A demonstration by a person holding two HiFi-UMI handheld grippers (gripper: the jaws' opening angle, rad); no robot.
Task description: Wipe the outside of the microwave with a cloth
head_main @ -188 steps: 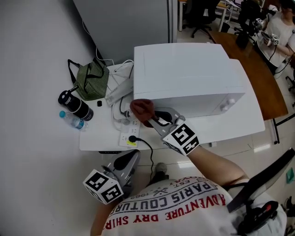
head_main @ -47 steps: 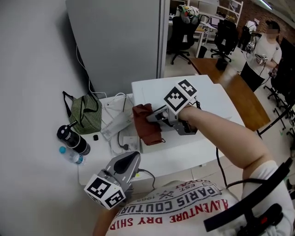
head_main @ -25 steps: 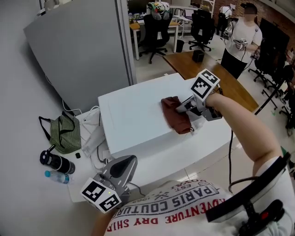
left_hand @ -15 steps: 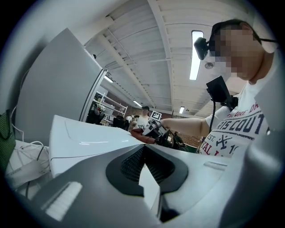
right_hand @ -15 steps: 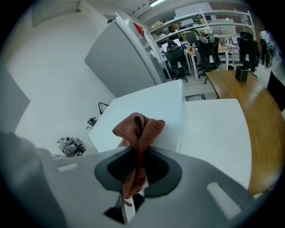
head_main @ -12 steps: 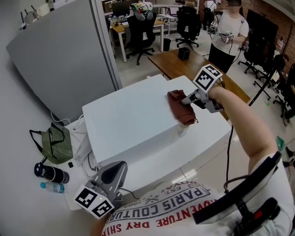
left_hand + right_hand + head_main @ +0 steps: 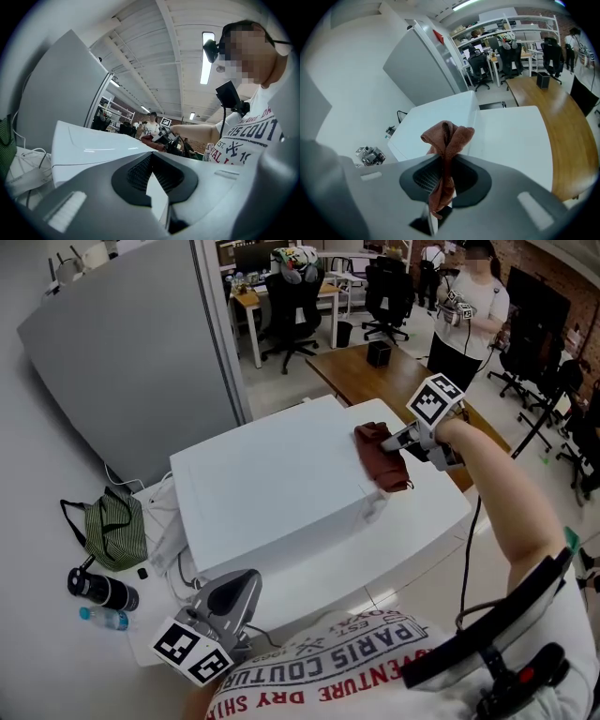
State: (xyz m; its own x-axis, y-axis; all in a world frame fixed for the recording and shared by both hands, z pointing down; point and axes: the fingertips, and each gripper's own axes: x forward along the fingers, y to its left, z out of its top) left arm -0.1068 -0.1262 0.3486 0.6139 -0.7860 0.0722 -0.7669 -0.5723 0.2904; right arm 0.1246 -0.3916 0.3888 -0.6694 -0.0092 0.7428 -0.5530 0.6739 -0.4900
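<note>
Open office, white table (image 7: 427, 521): cloth (image 7: 381, 461) pinched tight in right gripper (image 7: 397, 443), pressed on microwave (image 7: 262, 484) top's far edge for wiping; left gripper (image 7: 242, 583) parked low, closed, empty.

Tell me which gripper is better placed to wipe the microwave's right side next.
Right. The right gripper is shut on the brown cloth at the white microwave's top right edge. The left gripper is shut on nothing, low by the person's body, far from the cloth.
</note>
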